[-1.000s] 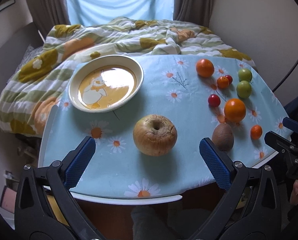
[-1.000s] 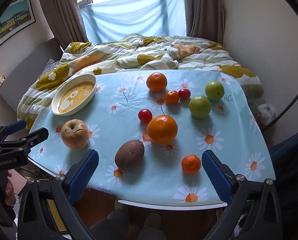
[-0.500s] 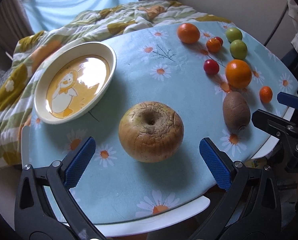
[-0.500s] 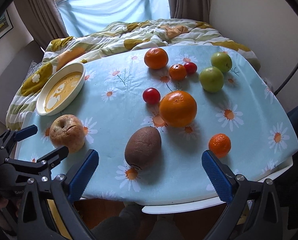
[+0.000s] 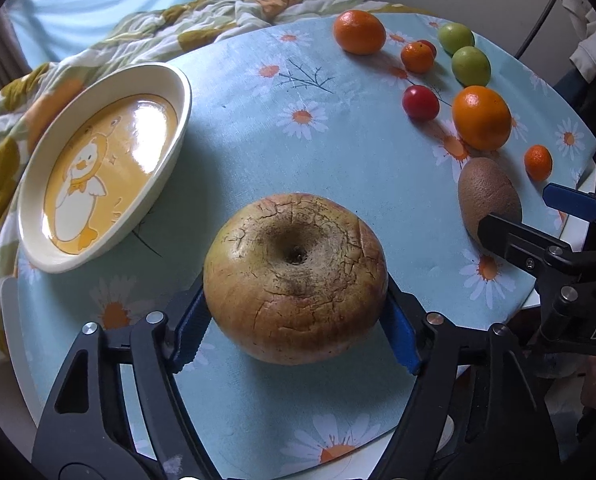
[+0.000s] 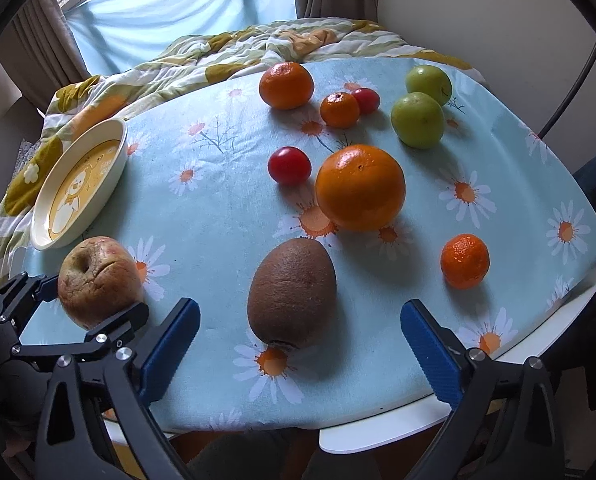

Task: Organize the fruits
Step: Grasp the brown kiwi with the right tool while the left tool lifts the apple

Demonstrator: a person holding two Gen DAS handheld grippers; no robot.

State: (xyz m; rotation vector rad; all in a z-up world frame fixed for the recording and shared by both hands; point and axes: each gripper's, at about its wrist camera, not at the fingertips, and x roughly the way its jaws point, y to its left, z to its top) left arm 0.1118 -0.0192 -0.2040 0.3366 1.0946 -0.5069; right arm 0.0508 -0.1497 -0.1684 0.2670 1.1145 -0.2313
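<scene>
The left gripper (image 5: 296, 320) is closing, its blue pads at the sides of a wrinkled, cracked, yellow-brown apple (image 5: 295, 276); the right gripper (image 6: 298, 344), closing slightly, stands wide around a kiwi (image 6: 292, 292).

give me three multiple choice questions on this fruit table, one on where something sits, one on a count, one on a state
1. Where does the kiwi lie?
A. in the duck dish
B. on the tablecloth ahead of the right claw
C. on the quilt

2. How many green fruits are on the table?
A. two
B. four
C. none

3. What is in the duck dish?
A. the apple
B. two tomatoes
C. nothing

Answers:
1. B: the kiwi rests on the daisy tablecloth, just beyond the right claw, whose jaws are closing but touch nothing.
2. A: two green fruits sit side by side near the far right edge.
3. C: the dish shows only its duck picture, and the wrinkled apple still sits on the cloth between the closing jaws of the left claw.
</scene>
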